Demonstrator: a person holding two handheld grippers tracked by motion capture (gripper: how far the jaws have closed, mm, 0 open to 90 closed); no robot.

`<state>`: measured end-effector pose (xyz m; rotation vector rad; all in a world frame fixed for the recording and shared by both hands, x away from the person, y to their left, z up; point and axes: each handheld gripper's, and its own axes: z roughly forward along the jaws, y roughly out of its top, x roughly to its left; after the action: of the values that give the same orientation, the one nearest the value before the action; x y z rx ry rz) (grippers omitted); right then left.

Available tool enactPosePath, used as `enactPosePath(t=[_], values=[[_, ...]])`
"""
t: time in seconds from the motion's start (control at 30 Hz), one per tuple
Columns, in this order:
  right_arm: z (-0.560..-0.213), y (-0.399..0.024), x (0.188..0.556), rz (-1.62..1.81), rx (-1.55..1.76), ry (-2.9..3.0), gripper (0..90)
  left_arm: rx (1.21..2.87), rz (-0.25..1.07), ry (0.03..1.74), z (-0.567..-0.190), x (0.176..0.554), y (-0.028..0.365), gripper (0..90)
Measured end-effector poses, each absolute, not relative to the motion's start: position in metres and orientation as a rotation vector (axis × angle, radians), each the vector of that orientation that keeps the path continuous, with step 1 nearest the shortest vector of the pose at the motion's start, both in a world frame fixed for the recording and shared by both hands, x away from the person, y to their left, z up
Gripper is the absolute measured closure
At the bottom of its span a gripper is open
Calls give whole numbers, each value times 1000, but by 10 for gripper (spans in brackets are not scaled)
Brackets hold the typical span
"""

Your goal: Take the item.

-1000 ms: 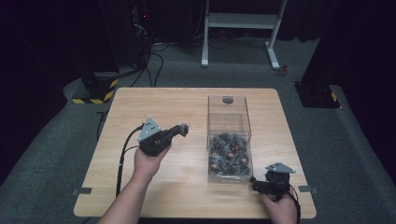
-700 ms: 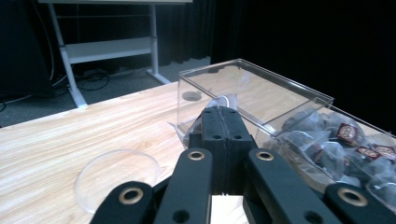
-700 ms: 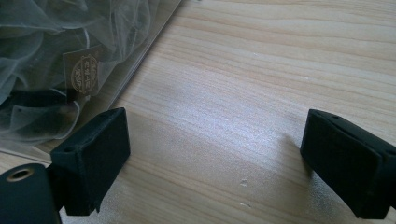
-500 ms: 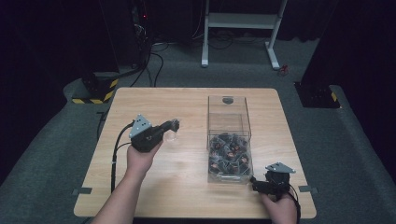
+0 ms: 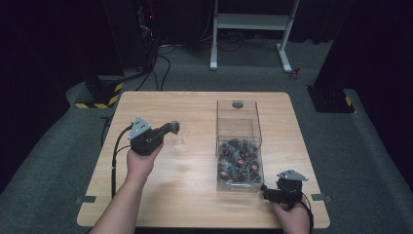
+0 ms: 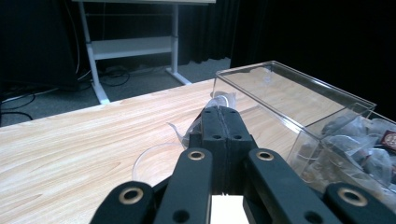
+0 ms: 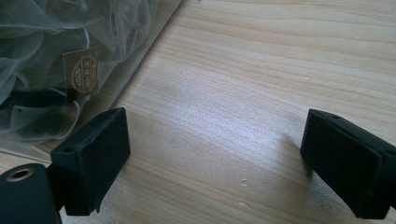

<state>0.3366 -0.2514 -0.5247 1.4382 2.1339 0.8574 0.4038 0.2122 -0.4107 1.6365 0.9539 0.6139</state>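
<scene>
In the high view, the left gripper (image 5: 173, 127) is held above the wooden table (image 5: 195, 185), well to the left of the clear plastic box (image 5: 238, 141). Its jaws are closed, and a bit of clear film is seen at their tip. A small clear ring-shaped piece (image 5: 179, 143) is seen on the table just below and beside that tip. The right gripper (image 5: 265, 191) is rested at the table's near right corner, just beside the box's near end, where dark wrapped packets (image 5: 238, 161) are heaped. The far half of the box is seen with a single small piece (image 5: 237, 104) at its far end.

In the left gripper view, the two black jaws are pressed flat together, and a thin clear film piece (image 6: 219, 101) is pinched between them, sticking out past the tip. A clear ring (image 6: 152, 156) is seen on the wood just left of the jaws. The box (image 6: 299, 105) is seen to the right of the jaws, packets (image 6: 369, 149) showing through its wall.

In the right gripper view, the jaws are spread wide over bare wood, nothing being held between them. The box wall (image 7: 140, 51) is seen just beyond the left jaw, with a brown-labelled packet (image 7: 84, 72) behind it.
</scene>
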Motion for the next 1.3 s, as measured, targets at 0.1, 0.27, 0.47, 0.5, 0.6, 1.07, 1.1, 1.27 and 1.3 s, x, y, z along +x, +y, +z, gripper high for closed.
enactPosePath(t=[0.1,0.27,0.47,0.5,0.6,1.07,1.1,1.27,1.3], values=[[-525,-251,337,857,1438,2134,80,1640,617,960,-412,406,213,900],[-525,-251,337,858,1438,2134,79,1646,616,984,-416,413,216,900],[-525,-251,337,858,1438,2134,80,1654,614,1007,-421,418,216,900],[-525,-251,337,858,1438,2134,79,1658,617,1007,-421,419,217,900],[-525,-251,337,858,1438,2134,80,1662,612,1020,-423,421,217,900],[-525,-251,337,858,1438,2134,80,1674,604,1061,-435,437,216,900],[-525,-251,337,858,1438,2134,80,1674,604,1061,-435,437,216,899],[-525,-251,337,858,1437,2135,80,1698,607,1073,-437,442,214,900],[-525,-251,336,858,1440,2135,80,1704,603,1076,-438,444,213,900]])
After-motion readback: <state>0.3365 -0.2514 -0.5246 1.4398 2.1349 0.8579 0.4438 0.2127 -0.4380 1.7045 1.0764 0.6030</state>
